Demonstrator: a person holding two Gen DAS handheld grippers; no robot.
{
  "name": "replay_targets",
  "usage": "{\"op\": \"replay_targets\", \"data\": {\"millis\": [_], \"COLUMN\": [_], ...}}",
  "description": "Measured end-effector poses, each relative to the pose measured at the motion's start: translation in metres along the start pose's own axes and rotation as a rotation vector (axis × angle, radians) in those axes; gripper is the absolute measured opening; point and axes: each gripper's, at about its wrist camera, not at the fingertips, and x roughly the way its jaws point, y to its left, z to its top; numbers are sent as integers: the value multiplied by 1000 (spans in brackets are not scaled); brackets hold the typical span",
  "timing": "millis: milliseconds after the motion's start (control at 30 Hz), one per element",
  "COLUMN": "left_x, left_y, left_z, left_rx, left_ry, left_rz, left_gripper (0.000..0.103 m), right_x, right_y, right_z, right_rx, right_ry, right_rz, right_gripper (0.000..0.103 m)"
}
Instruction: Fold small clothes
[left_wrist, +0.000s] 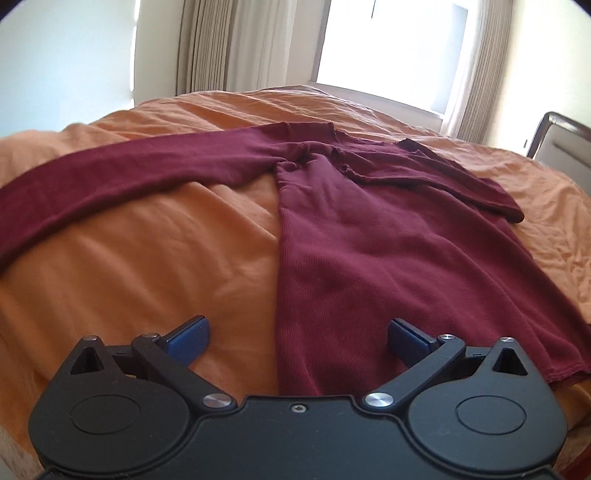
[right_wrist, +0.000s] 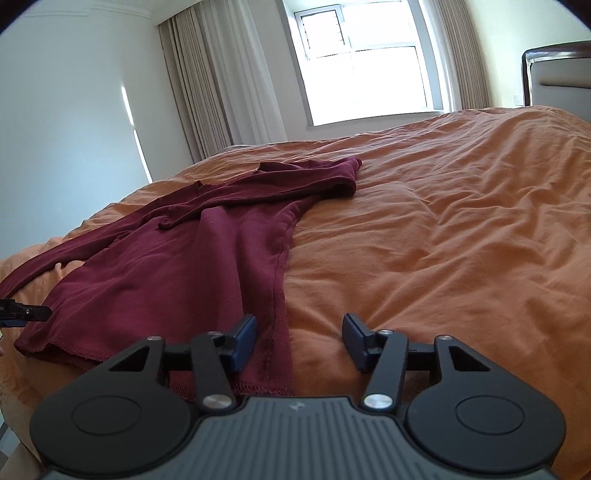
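Left tool (left_wrist: 297, 334) and right tool (right_wrist: 300, 341), jaws apart, poised at maroon long-sleeved top's (left_wrist: 369, 240) hem on bed (right_wrist: 443, 221). Probably pre-fold; next, pinching both hem corners.

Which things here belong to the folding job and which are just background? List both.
For the job:
- maroon top, spread on the bed, one sleeve folded across the chest
- left gripper, open
- right gripper, open
- orange bedspread, the work surface

Just there:
- window
- curtains
- headboard
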Motion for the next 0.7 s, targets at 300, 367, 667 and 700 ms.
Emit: {"op": "replay_targets", "data": {"millis": [300, 367, 667, 700], "left_x": [-11, -15, -36, -44], "left_y": [-4, -7, -18, -17], "left_z": [-4, -6, 0, 2], "left_rx": [-5, 11, 59, 63], "left_ry": [1, -5, -68, -89], "left_rz": [32, 26, 14, 8], "left_gripper": [59, 48, 3, 3], "right_x": [-8, -7, -36, -39], "right_y": [14, 12, 13, 15], "right_z": [-10, -11, 5, 7], "right_rx": [21, 75, 97, 83], "right_ry": [-11, -6, -88, -90], "right_rz": [-43, -14, 28, 26], "right_gripper": [30, 11, 5, 5]}}
